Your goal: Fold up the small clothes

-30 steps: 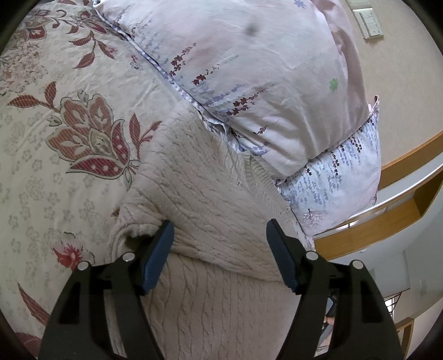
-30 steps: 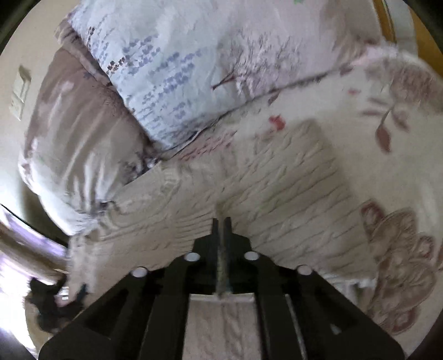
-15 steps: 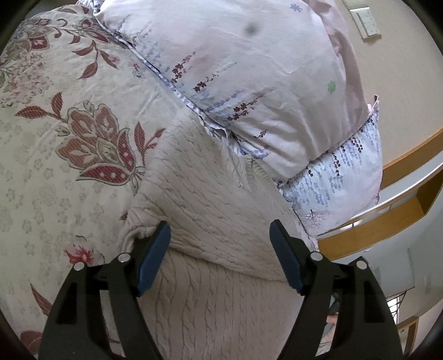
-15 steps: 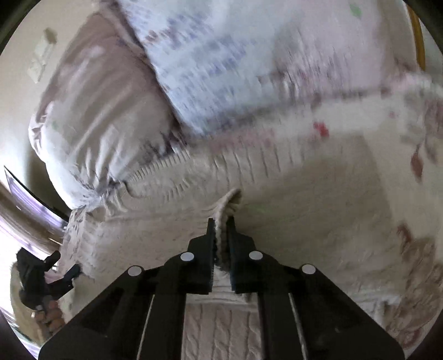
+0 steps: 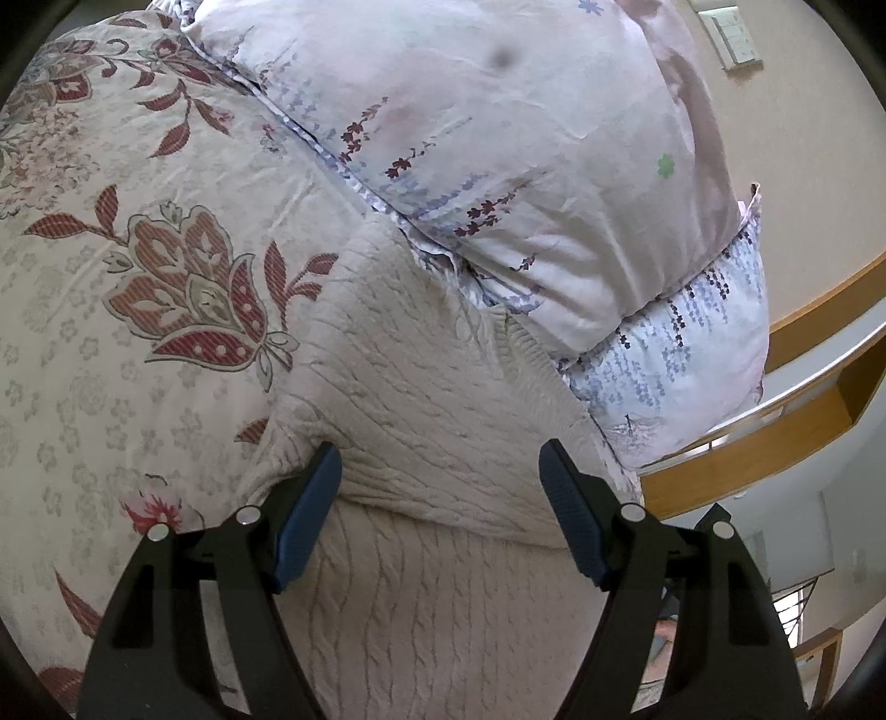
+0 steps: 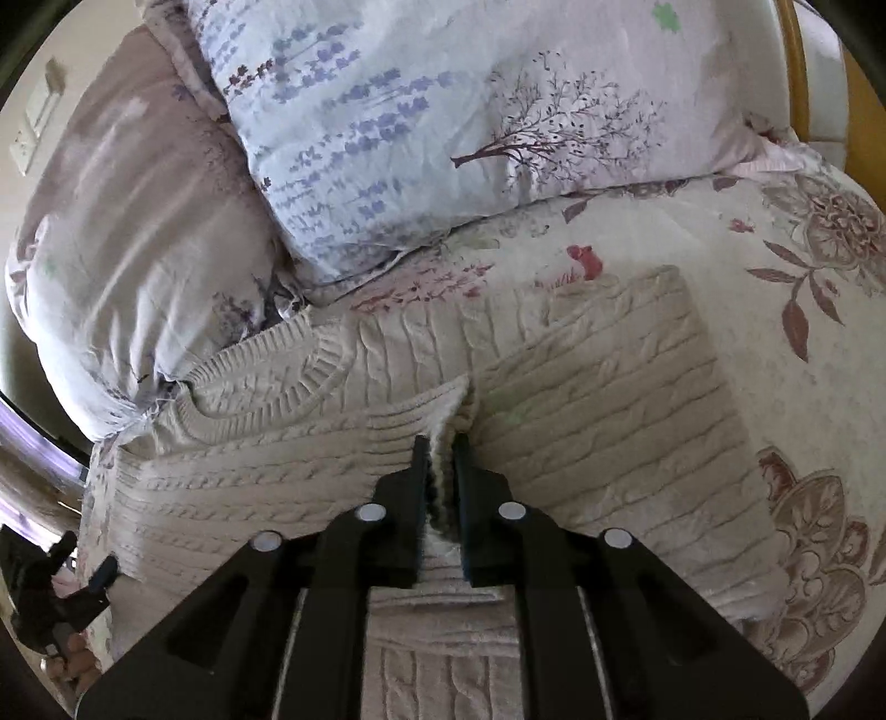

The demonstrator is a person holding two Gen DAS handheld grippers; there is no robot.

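A cream cable-knit sweater [image 5: 421,387] lies partly folded on the flowered bedspread [image 5: 83,343], its ribbed collar against the pillows. My left gripper [image 5: 438,448] hovers open and wide over the folded upper layer, its blue pads astride the knit without pressing it. In the right wrist view the sweater [image 6: 609,399] spreads across the bed. My right gripper [image 6: 440,440] pinches a raised ridge of the knit between its pads, and its jaws are opening slightly with the fabric still between them.
Two flowered pillows [image 5: 498,166] [image 6: 443,111] are stacked just beyond the sweater. A wooden bed frame [image 5: 775,443] borders the right of the left wrist view, with a wall switch [image 5: 731,33] above. Bare bedspread [image 6: 803,277] lies right of the sweater.
The right gripper shifted a little over the sweater and now has a thicker ridge of knit between its pads, which stand slightly wider apart. The left gripper stayed put.
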